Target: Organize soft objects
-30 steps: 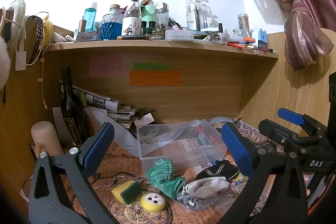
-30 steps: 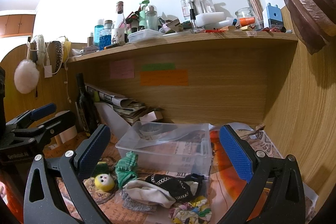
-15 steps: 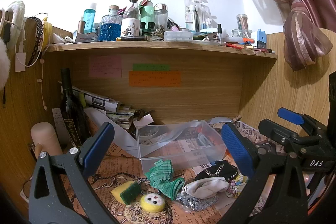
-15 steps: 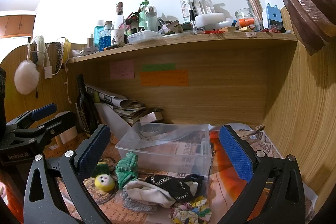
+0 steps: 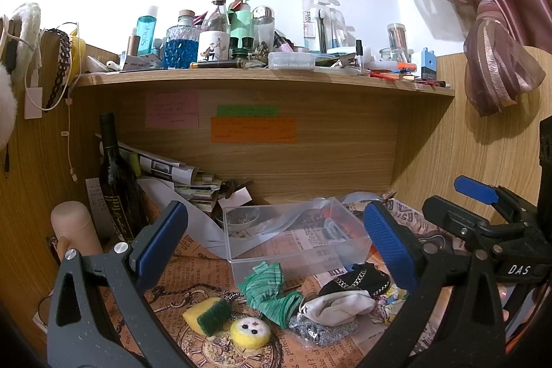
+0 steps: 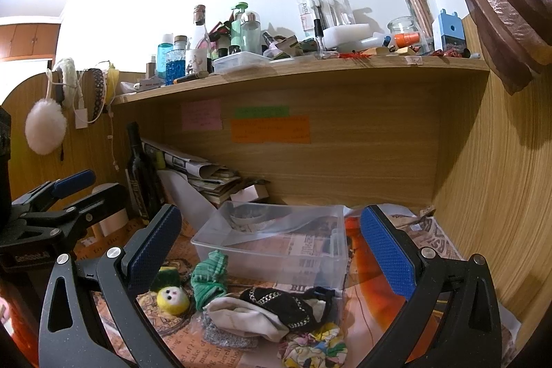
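Nothing has been picked up yet: the left gripper [image 5: 276,237] and the right gripper [image 6: 269,240] both hang above the table [image 5: 179,268] with their jaws wide apart and nothing between them, so this looks like the lining-up before a first grab. The soft things lie in a loose heap just in front of the clear plastic box [image 6: 276,240], which holds none of them: a green cloth [image 5: 267,290], a yellow ball with a face [image 5: 250,331], a sponge [image 5: 207,316] and a white and black bundle [image 6: 272,307]. The next move probably calls for lowering one gripper over a single piece, perhaps the green cloth nearest the box, closing on it and lifting it clear of its neighbours.
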Tool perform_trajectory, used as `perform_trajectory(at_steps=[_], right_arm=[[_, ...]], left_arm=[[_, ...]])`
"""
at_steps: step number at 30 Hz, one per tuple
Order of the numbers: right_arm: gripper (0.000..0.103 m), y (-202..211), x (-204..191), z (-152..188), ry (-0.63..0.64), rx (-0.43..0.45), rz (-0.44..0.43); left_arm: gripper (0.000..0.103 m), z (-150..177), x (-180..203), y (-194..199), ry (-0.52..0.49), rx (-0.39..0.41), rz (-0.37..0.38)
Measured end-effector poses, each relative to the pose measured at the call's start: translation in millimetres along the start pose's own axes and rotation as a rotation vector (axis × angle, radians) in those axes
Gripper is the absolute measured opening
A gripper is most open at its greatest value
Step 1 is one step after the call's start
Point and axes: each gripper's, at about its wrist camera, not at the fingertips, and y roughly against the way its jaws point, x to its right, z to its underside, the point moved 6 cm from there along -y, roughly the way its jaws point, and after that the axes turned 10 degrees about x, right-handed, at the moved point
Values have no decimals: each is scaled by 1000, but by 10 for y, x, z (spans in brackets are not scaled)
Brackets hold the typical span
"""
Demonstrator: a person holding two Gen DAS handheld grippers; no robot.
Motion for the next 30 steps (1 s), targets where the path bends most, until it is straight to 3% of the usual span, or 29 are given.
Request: perform_trajectory(at_steps=[19, 23, 30], right_arm=[[103, -21, -15, 19, -2, -8, -8], [103, -83, 26, 105, -5, -36, -1], [103, -262, 176, 427, -10, -147, 30]], left_arm=[[103, 13, 2, -19, 0, -16, 0], [103, 120, -92, -94, -6, -57, -18], [103, 493, -429, -305, -3, -197, -70]])
